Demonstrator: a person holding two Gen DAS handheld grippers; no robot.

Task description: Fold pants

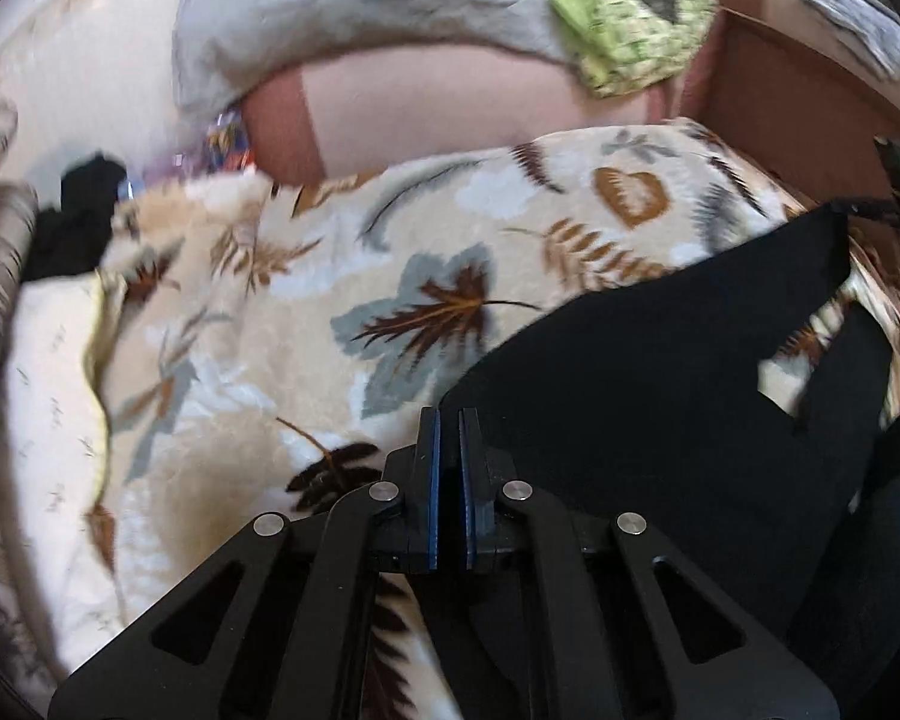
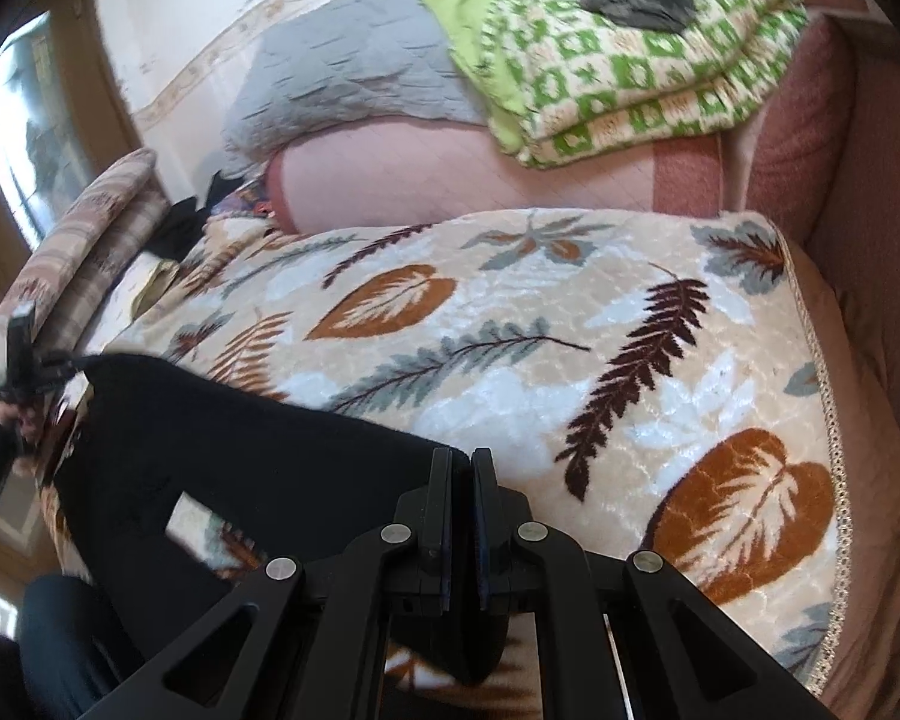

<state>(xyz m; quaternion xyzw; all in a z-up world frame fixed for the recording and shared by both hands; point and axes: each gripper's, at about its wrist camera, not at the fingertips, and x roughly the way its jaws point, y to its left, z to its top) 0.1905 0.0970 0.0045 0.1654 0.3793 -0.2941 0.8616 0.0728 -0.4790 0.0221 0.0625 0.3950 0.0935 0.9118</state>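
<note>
Two grippers hold a pair of black pants (image 2: 222, 420) stretched over a leaf-print blanket (image 2: 510, 324), a fold seemingly under way.

The left gripper (image 1: 449, 420) and the right gripper (image 2: 461, 459) each have their fingers pinched together on an edge of the dark cloth, which hangs just above the blanket's near side. The next move likely calls for carrying both edges across together and laying them down flat, keeping the cloth taut. Beyond the blanket's far edge sit a pink cushion (image 2: 450, 180), a grey quilt (image 2: 354, 60) and a folded green checked blanket (image 2: 630, 72), well apart from the pants; nothing on the blanket appears to bar the way.
</note>
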